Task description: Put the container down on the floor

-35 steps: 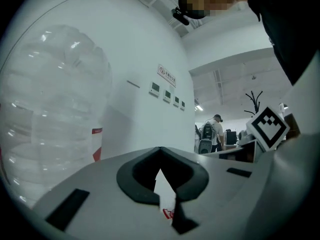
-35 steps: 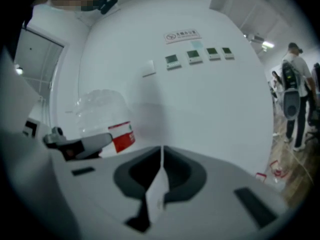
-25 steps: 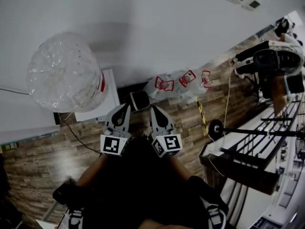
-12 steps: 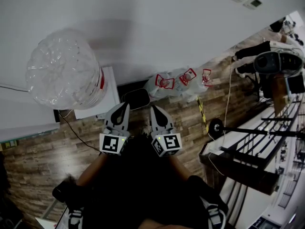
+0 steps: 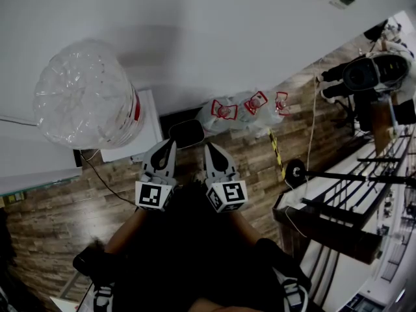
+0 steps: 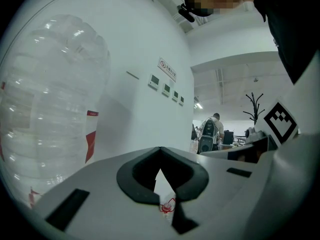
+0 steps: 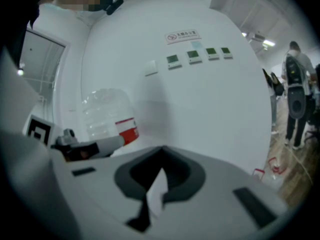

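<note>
The container, a big clear water bottle (image 5: pixel 84 96) with a red label, stands upside down on a white dispenser (image 5: pixel 148 135) by the wall at the left. It fills the left side of the left gripper view (image 6: pixel 50 109) and appears further off in the right gripper view (image 7: pixel 107 115). My left gripper (image 5: pixel 168 145) and right gripper (image 5: pixel 211 149) are side by side close to my body, to the right of the dispenser and apart from the bottle. Both are shut with nothing held (image 6: pixel 160 154) (image 7: pixel 162 154).
Three clear jugs with red handles (image 5: pixel 250 109) lie on the wooden floor against the white wall. A dark oval object (image 5: pixel 186 133) sits just ahead of the grippers. A metal rack (image 5: pixel 351 200) and cables stand at the right. A person with a backpack (image 6: pixel 206 134) is far off.
</note>
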`<action>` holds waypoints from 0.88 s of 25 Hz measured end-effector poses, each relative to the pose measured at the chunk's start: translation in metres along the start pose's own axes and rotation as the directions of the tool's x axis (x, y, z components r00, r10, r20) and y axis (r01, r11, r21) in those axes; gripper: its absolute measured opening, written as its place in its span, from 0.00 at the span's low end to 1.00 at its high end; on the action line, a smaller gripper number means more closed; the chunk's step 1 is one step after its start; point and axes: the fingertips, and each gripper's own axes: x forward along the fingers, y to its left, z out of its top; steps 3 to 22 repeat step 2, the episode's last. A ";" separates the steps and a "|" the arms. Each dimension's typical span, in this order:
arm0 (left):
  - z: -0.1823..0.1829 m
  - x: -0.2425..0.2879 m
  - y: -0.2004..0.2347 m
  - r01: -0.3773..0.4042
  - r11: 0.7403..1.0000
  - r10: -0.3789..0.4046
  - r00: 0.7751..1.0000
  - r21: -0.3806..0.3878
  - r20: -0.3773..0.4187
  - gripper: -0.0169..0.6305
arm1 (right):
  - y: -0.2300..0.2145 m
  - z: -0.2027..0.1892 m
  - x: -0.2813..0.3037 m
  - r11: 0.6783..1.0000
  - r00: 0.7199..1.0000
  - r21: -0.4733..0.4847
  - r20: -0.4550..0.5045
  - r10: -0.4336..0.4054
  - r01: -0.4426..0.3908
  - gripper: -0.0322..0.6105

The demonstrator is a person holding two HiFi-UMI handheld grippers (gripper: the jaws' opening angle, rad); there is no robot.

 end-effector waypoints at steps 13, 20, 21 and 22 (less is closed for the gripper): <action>0.000 0.000 -0.001 0.001 1.000 -0.001 1.000 0.004 0.000 0.07 | 0.000 0.001 0.000 1.000 1.000 0.005 0.000 0.001 -0.001 0.10; 0.000 0.000 -0.001 0.001 1.000 -0.001 1.000 0.004 0.000 0.07 | 0.000 0.001 0.000 1.000 1.000 0.005 0.000 0.001 -0.001 0.10; 0.000 0.000 -0.001 0.001 1.000 -0.001 1.000 0.004 0.000 0.07 | 0.000 0.001 0.000 1.000 1.000 0.005 0.000 0.001 -0.001 0.10; 0.000 0.000 -0.001 0.001 1.000 -0.001 1.000 0.004 0.000 0.07 | 0.000 0.001 0.000 1.000 1.000 0.005 0.000 0.001 -0.001 0.10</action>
